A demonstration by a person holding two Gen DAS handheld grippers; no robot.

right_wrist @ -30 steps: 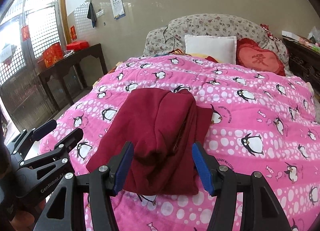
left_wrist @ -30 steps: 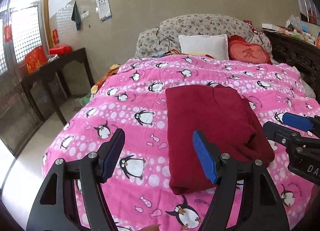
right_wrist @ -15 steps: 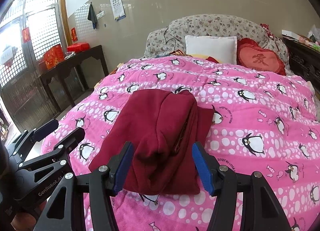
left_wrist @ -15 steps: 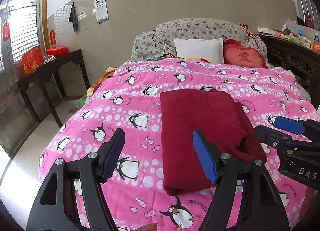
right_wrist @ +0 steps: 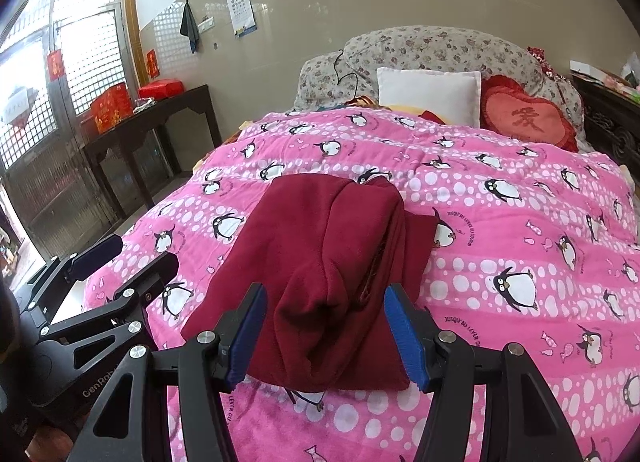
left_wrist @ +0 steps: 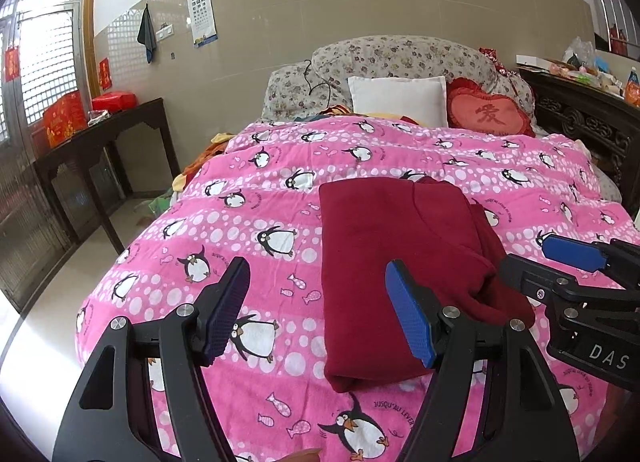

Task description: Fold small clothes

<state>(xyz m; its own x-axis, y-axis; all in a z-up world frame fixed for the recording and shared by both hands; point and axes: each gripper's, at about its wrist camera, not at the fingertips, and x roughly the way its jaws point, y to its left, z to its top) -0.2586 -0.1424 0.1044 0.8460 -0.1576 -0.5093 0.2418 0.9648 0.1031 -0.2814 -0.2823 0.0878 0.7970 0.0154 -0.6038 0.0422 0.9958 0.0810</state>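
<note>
A dark red garment (left_wrist: 396, 258) lies folded in a long rectangle on the pink penguin quilt (left_wrist: 256, 221); it also shows in the right wrist view (right_wrist: 324, 270). My left gripper (left_wrist: 318, 312) is open and empty, held above the quilt just left of the garment's near end. My right gripper (right_wrist: 324, 336) is open and empty, its blue pads on either side of the garment's near end, not touching it. The right gripper also shows in the left wrist view (left_wrist: 560, 266), and the left gripper in the right wrist view (right_wrist: 120, 258).
A white pillow (left_wrist: 398, 103), a red heart cushion (left_wrist: 490, 113) and floral pillows (left_wrist: 384, 61) lie at the bed's head. A dark side table (left_wrist: 104, 141) with red boxes stands left. A dark carved cabinet (left_wrist: 588, 117) stands right. Loose clothes lie beside the bed's left side.
Both grippers have pulled back and risen a little from the garment, staying open. The garment lies still.
</note>
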